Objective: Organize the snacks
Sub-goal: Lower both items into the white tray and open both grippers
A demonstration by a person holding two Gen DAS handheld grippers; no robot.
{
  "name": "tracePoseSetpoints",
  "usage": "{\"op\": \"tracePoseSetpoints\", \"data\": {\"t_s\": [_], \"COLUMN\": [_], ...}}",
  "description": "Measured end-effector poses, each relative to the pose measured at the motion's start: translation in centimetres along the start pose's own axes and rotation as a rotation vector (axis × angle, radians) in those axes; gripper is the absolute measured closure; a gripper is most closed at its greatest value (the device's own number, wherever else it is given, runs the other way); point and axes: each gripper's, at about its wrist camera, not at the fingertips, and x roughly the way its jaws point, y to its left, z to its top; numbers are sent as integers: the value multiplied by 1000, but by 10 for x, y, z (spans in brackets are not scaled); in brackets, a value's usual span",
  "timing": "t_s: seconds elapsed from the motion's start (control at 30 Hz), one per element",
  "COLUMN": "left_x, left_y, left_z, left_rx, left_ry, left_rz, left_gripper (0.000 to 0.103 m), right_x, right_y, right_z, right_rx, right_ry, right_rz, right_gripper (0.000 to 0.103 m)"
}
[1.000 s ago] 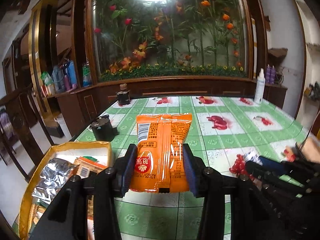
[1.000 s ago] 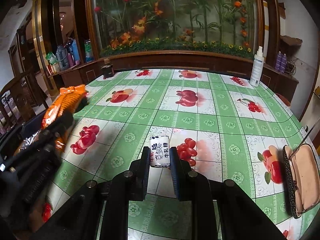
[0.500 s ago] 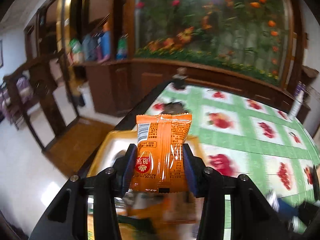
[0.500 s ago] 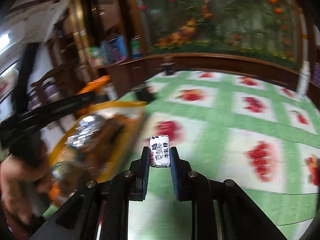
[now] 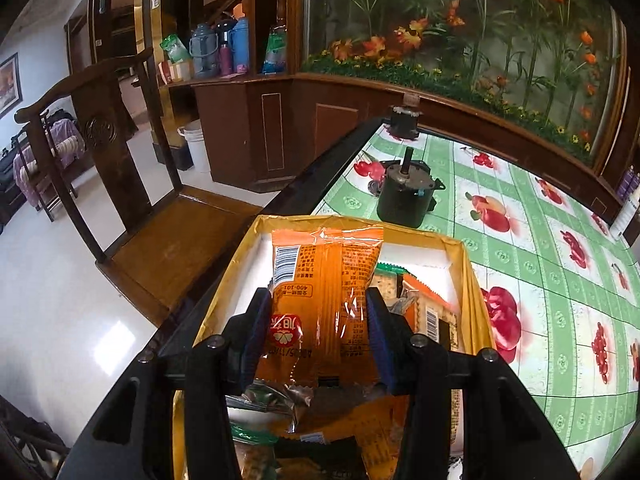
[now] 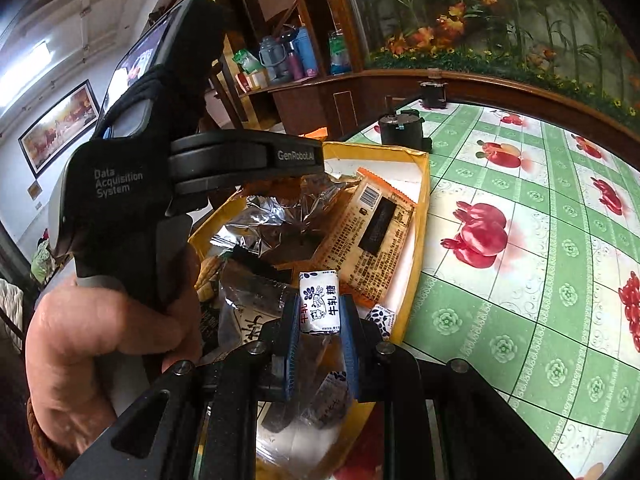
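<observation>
Two snacks held over the yellow box [image 5: 466, 264]

Your left gripper [image 5: 316, 322], jaws easing apart, held one orange packet [image 5: 324, 280] upright; your right gripper [image 6: 319, 320] clamped one white milk candy [image 6: 319, 307], long axis upright.

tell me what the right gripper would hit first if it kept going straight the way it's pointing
Probably the tan barcoded snack packet lying in the yellow box, just ahead of the milk candy the right gripper holds. Depth is hard to judge here.
</observation>
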Motion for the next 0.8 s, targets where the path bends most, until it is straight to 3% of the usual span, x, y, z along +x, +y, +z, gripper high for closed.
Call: {"op": "tracePoseSetpoints", "data": {"t_s": [0.4, 0.47, 0.57, 0.8], "left_x": [5, 5, 4, -1], "left_y": [1, 0, 1, 2], "left_z": [0, 0, -1, 0], "left_rx": [-8, -8, -11, -37], "left_ry": [20, 18, 6, -15], "left_rz": [18, 15, 10, -15], "left_gripper": [49, 40, 39, 38], "right_x": [-1, -2, -6, -17], "right_y": [-3, -3, -2, -1], "right_z": [-3, -2, -1, 1], "right_rx": [5, 3, -2, -10], "right_ry": [14, 11, -10, -49], "right_rz": [4, 3, 8, 2], "right_gripper": [80, 75, 62, 61]}}
